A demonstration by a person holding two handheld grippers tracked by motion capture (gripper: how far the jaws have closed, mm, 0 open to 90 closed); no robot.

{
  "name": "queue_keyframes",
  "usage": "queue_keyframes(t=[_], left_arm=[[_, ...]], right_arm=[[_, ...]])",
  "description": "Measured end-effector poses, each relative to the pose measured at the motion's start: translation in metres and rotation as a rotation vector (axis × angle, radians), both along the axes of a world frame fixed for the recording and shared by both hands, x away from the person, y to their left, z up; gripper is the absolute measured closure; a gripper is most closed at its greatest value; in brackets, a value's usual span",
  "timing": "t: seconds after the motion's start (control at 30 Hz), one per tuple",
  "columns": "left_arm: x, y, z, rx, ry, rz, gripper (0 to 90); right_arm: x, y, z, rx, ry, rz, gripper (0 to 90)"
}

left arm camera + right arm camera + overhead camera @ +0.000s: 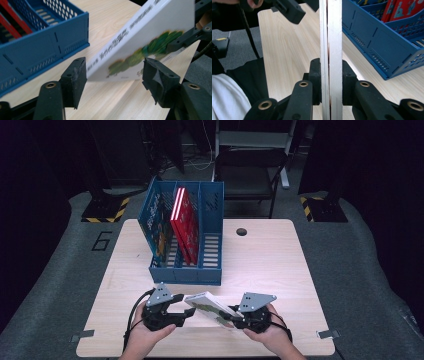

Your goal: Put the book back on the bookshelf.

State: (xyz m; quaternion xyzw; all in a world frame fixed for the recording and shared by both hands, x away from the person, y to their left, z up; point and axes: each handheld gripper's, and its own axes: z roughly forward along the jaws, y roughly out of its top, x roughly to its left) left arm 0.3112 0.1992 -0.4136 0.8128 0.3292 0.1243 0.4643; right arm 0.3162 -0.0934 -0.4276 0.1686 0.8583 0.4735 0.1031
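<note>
A white picture book [207, 306] with a green drawing on its cover hangs tilted over the table's near edge. My right gripper [231, 316] is shut on it; in the right gripper view both pads clamp the book's edge [332, 37] at the gripper [331, 82]. My left gripper [186, 314] is open on the book's other side. In the left gripper view the book [150, 32] has its lower corner between the spread jaws of the left gripper [115, 77], and the pads do not press on it. The right gripper [190, 35] grips its far end.
A blue slotted file rack [185, 270] stands mid-table beyond the grippers, with red books [184, 222] upright in its middle slot and a picture book in its left slot. Bare wooden table [270, 260] lies to the rack's right. A chair stands behind the table.
</note>
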Motion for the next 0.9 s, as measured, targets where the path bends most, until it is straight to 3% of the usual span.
queue_keyframes(t=[0.27,0.33,0.43,0.63,0.83,0.9], left_arm=[[-0.001,-0.011,0.002,0.017,-0.029,-0.064,31.8],[-0.001,-0.016,0.002,0.013,-0.011,-0.086,31.8],[-0.001,-0.021,0.003,0.018,-0.02,-0.113,32.0],[0.0,-0.026,0.002,0.01,-0.016,-0.119,34.4],[0.002,-0.026,-0.001,0.03,0.004,-0.108,36.4],[0.003,-0.025,-0.002,0.041,-0.007,-0.1,37.1]], right_arm=[[-0.003,0.005,0.0,-0.025,0.0,0.045,76.5],[-0.003,0.006,0.001,-0.023,-0.001,0.05,76.5],[-0.004,0.007,0.001,-0.025,0.001,0.068,76.5],[-0.004,0.008,0.003,-0.037,0.001,0.077,76.5],[0.003,0.011,0.004,-0.075,0.018,0.088,76.3],[0.006,0.013,0.005,-0.081,0.026,0.094,76.1]])
